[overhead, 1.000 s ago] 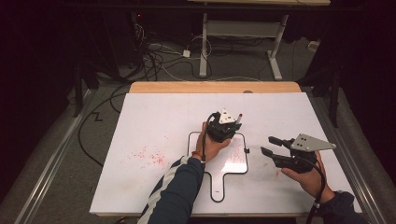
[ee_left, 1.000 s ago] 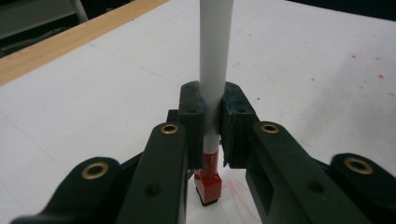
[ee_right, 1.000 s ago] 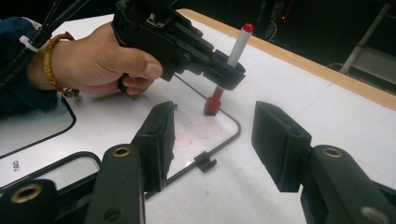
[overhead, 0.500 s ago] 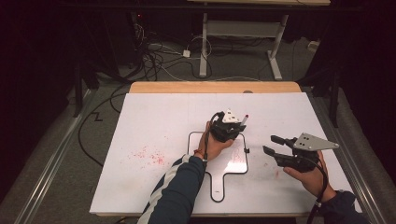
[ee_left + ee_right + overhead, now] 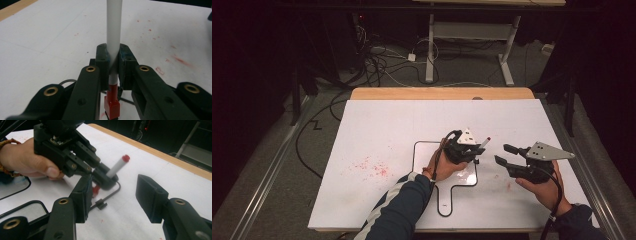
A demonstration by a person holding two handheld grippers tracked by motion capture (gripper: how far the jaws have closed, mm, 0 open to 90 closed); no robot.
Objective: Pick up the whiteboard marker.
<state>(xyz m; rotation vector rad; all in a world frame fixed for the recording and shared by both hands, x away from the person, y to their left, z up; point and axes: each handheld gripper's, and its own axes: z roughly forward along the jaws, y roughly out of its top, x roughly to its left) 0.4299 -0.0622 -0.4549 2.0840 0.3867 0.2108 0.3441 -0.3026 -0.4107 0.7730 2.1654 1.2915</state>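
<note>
Since the earlier frame the left gripper (image 5: 475, 146) has slid to the right across the small whiteboard (image 5: 424, 150), closer to the right gripper (image 5: 503, 154). Its jaws are clamped on a white marker (image 5: 114, 37) with red ends, which tilts up and away from the table (image 5: 377, 130) above the whiteboard's right edge. The right gripper hovers just beside it, jaws apart with nothing between them, having just been opening slightly. Red smears (image 5: 373, 167) dot the table at left.

A white table (image 5: 377, 130) carries red smudges (image 5: 372, 167) at its near left, with a wooden strip (image 5: 412, 93) along its far edge. Beyond it, cables (image 5: 377, 60) sprawl on the floor (image 5: 272, 165) beside a metal desk frame (image 5: 467, 35).
</note>
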